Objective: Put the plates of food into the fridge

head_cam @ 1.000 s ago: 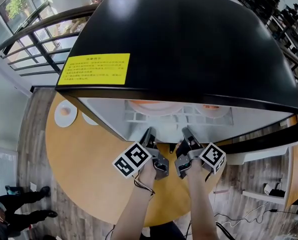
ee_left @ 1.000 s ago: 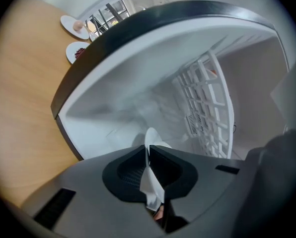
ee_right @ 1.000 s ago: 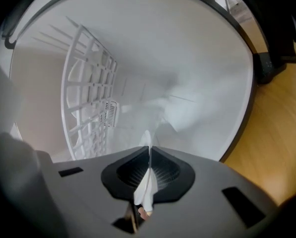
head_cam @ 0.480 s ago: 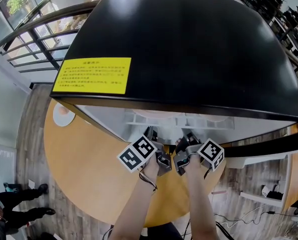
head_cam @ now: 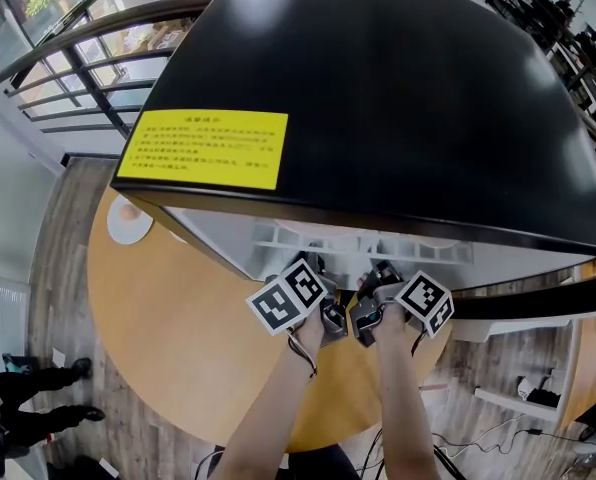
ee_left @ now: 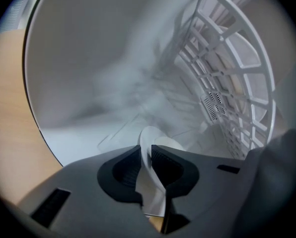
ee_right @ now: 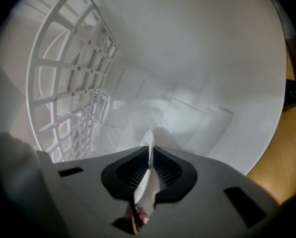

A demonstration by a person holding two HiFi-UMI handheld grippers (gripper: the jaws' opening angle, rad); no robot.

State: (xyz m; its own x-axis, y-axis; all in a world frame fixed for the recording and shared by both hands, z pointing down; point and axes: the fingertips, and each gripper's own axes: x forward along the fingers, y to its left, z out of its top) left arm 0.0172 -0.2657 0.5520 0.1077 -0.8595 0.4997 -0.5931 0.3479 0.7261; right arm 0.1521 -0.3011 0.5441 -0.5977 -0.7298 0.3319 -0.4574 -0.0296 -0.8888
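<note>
- Both tongs reach into the white cavity of the black-topped compact fridge [head_cam: 378, 98], which stands on the round wooden bench [head_cam: 178, 348]. They carry a white ceramic plate [ee_left: 149, 139] by its near rim, with the fridge's white plastic grid rack [ee_left: 237, 83] close by.
- The step in hand looks like the set-down. It goes best with the plate level and fully settled on the fridge floor before either grip lets go, and each tongs then backed straight out along the rim so nothing drags.
- The left tongs [ee_left: 145, 152] are opening. The rim sits in the gap between the ribbed pads, which no longer appear to pinch it.
- The right tongs [ee_right: 149, 155] are nearly together, clamped on the thin plate edge. A reddish scrap of food shows just below them.
- Whether the plate already rests on the floor cannot be told from these views.
- A second small white plate with food [head_cam: 128, 220] waits on the bench at the fridge's left, well apart from the hands.
</note>
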